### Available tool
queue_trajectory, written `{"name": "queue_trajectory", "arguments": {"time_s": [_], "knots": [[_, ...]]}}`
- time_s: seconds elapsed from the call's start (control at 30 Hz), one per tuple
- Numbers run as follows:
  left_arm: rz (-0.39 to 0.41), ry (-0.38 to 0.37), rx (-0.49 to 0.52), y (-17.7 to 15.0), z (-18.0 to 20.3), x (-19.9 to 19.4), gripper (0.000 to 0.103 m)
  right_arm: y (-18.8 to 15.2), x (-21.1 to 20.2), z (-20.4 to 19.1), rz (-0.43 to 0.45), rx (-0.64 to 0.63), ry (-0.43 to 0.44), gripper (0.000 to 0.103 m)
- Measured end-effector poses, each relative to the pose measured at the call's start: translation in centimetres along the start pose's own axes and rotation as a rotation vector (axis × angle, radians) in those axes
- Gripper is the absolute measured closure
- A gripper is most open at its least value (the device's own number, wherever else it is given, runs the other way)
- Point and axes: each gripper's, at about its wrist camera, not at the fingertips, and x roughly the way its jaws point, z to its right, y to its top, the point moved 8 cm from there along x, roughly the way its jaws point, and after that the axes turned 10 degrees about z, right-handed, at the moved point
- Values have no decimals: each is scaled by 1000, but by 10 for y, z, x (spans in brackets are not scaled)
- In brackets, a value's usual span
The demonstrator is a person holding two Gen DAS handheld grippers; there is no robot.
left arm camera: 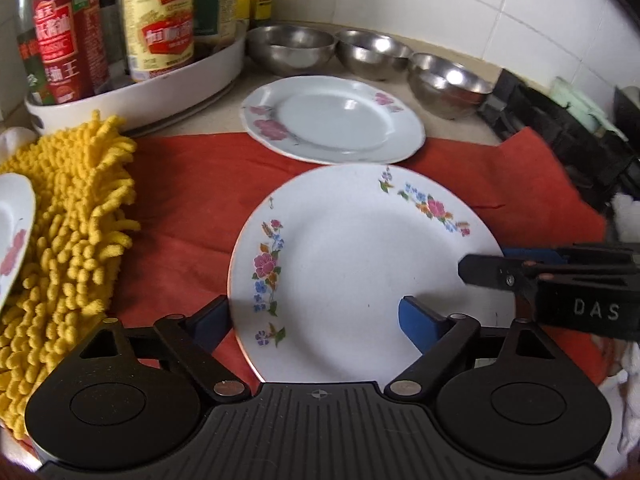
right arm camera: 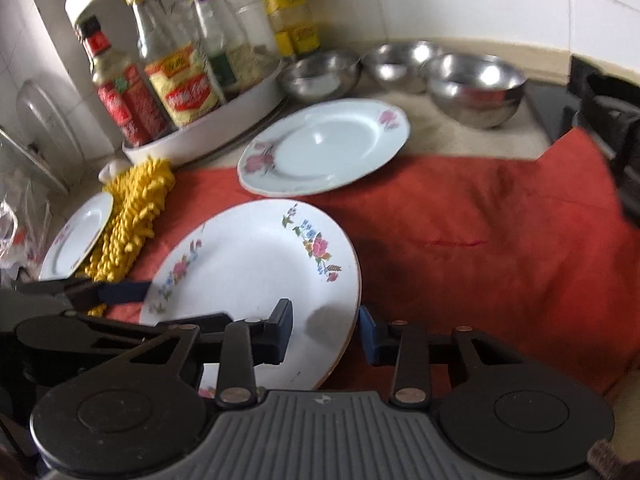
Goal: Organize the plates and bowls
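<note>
On the red cloth (left arm camera: pixel 188 200) lies the flowered plate (left arm camera: pixel 360 264). The left gripper (left arm camera: pixel 316 320) stands wide open astride its left rim, gripping nothing. The right gripper (right arm camera: pixel 325 330), also parted, straddles the right rim, one finger over the plate, one outside.

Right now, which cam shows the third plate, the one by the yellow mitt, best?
Right wrist: the plate shows most of its face, with its near edge under the yellow mitt. Left wrist catches only a cropped sliver at the frame's left edge.
</note>
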Motion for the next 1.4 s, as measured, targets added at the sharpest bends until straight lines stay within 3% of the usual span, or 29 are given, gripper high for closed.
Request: {"name": "queue_trajectory", "arguments": {"time_s": [0.13, 0.23, 0.33, 0.5, 0.7, 0.97, 1.1, 1.4], "knots": [[16, -27, 53, 3, 16, -2, 11, 6, -12, 7, 22, -20, -29, 69], [-5, -38, 67, 2, 17, 3, 14, 1, -9, 15, -22, -40, -50, 69], [10, -16, 59, 9, 9, -1, 12, -1, -8, 24, -44, -41, -49, 69], [46, 41, -1, 32, -11, -4, 10, 25, -9, 38, 10, -56, -57, 68], [44, 78, -121, 58, -24, 8, 7, 59, 18, 49, 31, -44, -9, 67], [55, 163, -122, 78, -27, 27, 7, 99, 66, 66, 46, -53, 29, 61], [49, 172, -139, 88, -30, 43, 7, 104, 90, 71, 16, -27, 46, 61], [33, 177, -56, 111, -22, 95, 6, 108, 108, 90, 3, 37, 57, 61]]}}
